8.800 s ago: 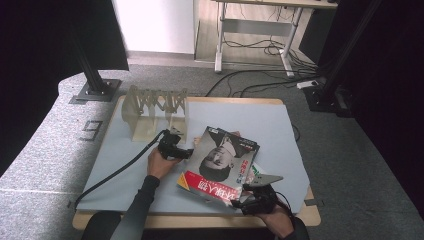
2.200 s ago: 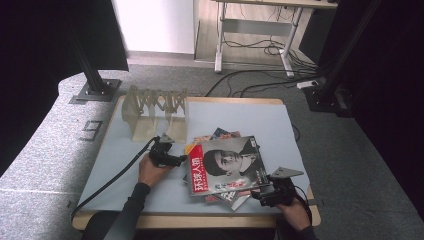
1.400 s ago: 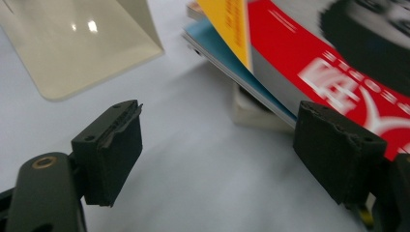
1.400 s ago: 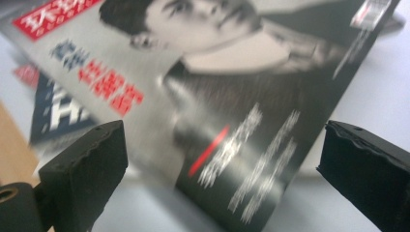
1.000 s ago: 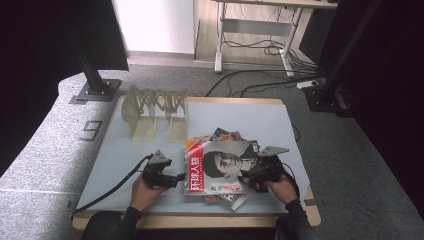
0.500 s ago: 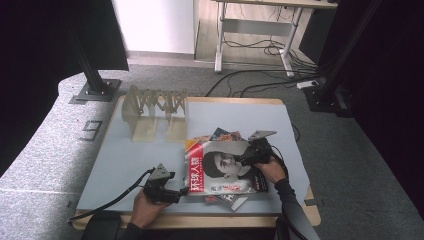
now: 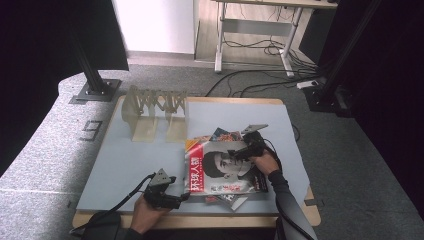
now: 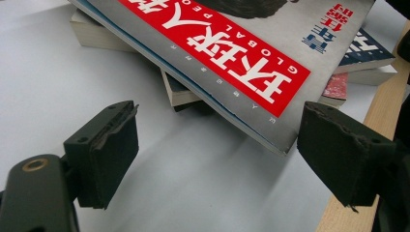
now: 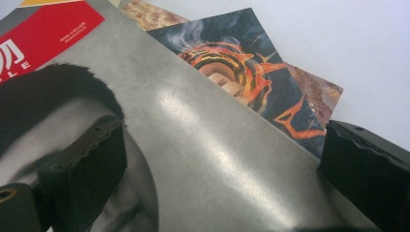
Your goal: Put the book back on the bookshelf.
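Note:
A magazine (image 7: 220, 170) with a red title band and a black-and-white portrait lies on top of a loose stack of books (image 7: 235, 200) in the middle of the table. My left gripper (image 7: 182, 196) lies low at the stack's near-left corner. Its jaws are open, and in the left gripper view (image 8: 220, 145) the corner of the magazine (image 8: 232, 48) lies just ahead of them, untouched. My right gripper (image 7: 235, 152) is over the far part of the cover, open. In the right gripper view (image 9: 225, 159) its pads straddle the glossy cover (image 9: 193, 135); contact with it I cannot tell.
A wooden book rack (image 7: 155, 107) stands at the far left of the grey-blue mat (image 7: 125, 160). A book with a flame picture (image 9: 251, 67) sticks out beyond the magazine's far edge. The table's wooden front edge (image 8: 387, 106) runs close beside my left gripper.
My left gripper has drawn back toward the near edge, to the stack's corner. My right gripper has moved left and away from me, onto the magazine cover. The magazine has not moved.

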Demonstrator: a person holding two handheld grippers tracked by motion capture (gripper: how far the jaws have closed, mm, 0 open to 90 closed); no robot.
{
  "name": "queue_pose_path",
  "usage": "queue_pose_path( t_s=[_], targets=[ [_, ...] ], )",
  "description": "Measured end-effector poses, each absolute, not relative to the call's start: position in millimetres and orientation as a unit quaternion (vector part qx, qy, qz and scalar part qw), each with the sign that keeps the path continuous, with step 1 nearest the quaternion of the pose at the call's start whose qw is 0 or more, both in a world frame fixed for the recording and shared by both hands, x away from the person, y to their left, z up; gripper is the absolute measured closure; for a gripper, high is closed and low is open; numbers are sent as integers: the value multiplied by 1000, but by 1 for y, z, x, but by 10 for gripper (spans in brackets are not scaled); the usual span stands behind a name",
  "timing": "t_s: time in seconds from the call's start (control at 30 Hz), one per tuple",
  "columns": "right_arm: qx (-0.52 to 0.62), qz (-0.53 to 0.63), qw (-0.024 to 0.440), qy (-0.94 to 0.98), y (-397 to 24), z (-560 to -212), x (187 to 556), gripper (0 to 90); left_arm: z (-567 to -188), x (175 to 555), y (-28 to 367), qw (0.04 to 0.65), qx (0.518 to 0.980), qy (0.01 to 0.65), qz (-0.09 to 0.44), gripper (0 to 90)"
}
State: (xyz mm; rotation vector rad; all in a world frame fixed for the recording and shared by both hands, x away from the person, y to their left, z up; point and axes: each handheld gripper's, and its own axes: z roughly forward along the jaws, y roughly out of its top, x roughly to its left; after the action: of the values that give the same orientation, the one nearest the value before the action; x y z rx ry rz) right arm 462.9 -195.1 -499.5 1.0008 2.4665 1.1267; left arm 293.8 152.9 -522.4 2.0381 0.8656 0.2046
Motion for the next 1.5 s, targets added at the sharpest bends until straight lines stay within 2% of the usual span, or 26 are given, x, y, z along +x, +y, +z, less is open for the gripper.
queue_pose_path(
  t_s=[0.4,1.03,1.5],
  targets=[
    [347,383,122,848,-199,-502,465,35,-522,296,154,437,821,354,97,146],
    [369,381,141,836,-235,-503,420,28,-517,334,166,407,822,378,127,146],
    [384,386,124,830,-252,-506,395,30,-512,367,161,387,828,379,145,149]
  ],
)
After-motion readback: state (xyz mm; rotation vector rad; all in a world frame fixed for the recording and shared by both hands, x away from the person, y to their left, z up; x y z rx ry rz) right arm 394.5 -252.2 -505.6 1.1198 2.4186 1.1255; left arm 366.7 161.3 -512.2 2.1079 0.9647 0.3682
